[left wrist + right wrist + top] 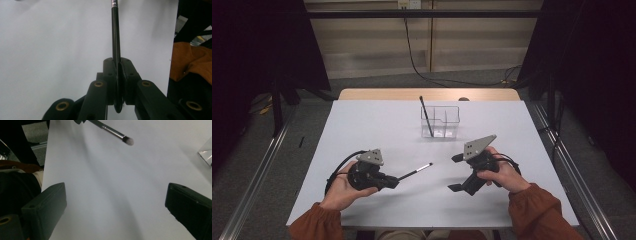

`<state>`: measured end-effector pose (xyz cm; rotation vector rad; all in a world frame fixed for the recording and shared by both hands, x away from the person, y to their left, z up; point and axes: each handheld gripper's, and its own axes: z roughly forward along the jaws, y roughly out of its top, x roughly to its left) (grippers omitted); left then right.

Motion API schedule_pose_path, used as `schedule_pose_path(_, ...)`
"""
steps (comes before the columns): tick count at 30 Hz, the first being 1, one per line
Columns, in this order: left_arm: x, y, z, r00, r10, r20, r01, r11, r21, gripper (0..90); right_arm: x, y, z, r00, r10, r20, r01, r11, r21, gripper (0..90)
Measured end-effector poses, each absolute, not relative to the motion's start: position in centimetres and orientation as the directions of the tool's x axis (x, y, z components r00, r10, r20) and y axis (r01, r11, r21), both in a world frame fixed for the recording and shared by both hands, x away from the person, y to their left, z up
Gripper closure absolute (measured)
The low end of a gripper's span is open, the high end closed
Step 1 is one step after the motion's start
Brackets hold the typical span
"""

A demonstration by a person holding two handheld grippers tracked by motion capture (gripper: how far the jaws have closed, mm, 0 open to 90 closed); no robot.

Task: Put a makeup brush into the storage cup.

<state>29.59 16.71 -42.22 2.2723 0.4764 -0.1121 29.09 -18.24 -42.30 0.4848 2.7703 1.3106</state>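
Left gripper (393, 181) sits over the near-left part of the counter (377, 125), held in the person's left hand (343, 190), fingers (110, 75) pressed together & pinching the black handle of a slim makeup brush (416, 172). Brush runs out from the fingers toward the counter's middle, slightly tilted up, metal ferrule & pale tip at its far end; it looks clear of the counter surface, w/ a faint shadow under it. In the left gripper view the handle goes straight up between the two pads, butt end poking out just behind them. Right gripper (456, 172) is over the near-right part of the counter, in the right hand (504, 175), fingers (45, 205) spread wide w/ nothing between them, bare counter showing in the gap. It faces the brush tip, near but apart from it; in the right gripper view the tip (128, 141) hangs at upper centre, soft grey bristles, out beyond the fingers. Towards the far edge, about centre, stands a clear plastic organizer (447, 120) w/ compartments; a 2nd dark brush (426, 116) leans in its left compartment, handle sticking up past the rim. Orange sleeves (314, 225) come in at the near edge.
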Motion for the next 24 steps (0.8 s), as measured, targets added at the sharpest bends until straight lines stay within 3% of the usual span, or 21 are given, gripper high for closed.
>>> schedule_pose_path(24,28.97,16.46,-42.47,0.933,0.297,-0.204,0.33,-0.479,0.814,83.8,28.66,-18.02,-42.91,-0.925,0.357,0.126,0.272,0.396,0.877,3.6)
